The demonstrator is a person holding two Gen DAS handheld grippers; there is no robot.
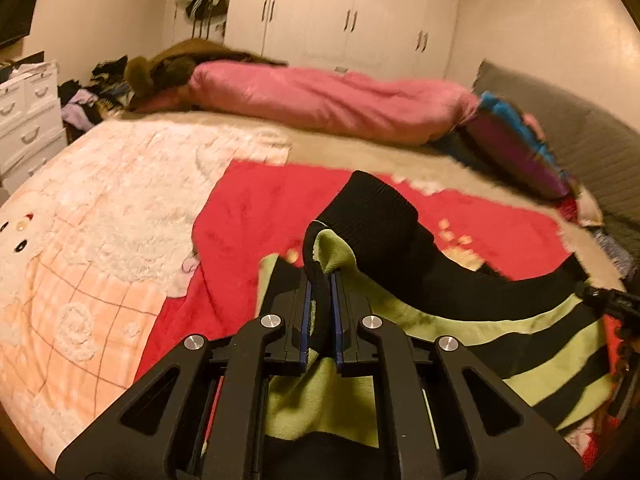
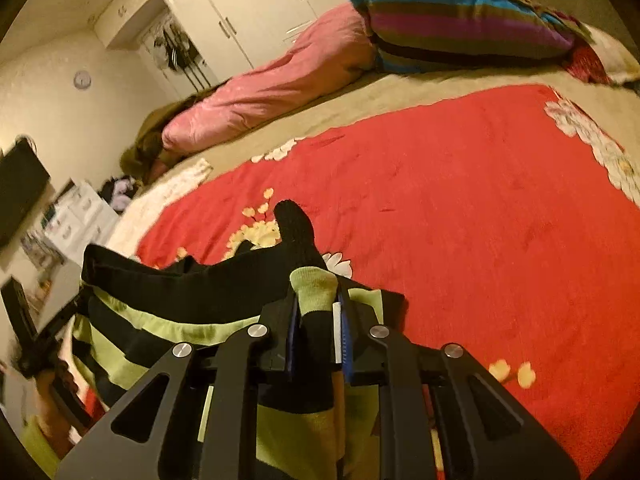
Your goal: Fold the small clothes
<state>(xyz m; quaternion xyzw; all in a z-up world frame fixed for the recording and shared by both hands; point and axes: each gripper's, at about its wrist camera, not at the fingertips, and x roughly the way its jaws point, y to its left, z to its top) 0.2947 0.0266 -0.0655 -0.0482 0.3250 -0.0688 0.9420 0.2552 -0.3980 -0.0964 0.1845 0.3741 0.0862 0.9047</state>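
Clamped tight in the left tongs (image 1: 320,280) is an edge of a small black-and-green striped garment (image 1: 520,344), while the right tongs (image 2: 318,300), jaws nearly together, pinch another green-and-black part of the same garment (image 2: 160,320), which is held stretched between them just above the red floral blanket (image 2: 460,208) on the bed. Only the left wrist view takes in the peach cartoon blanket (image 1: 80,280) and grey headboard (image 1: 568,140); only the right shows a wall clock (image 2: 82,79) and a hand (image 2: 48,412) gripping the other tool's handle. Both show the pink duvet (image 1: 320,100) and striped pillow (image 2: 460,20).
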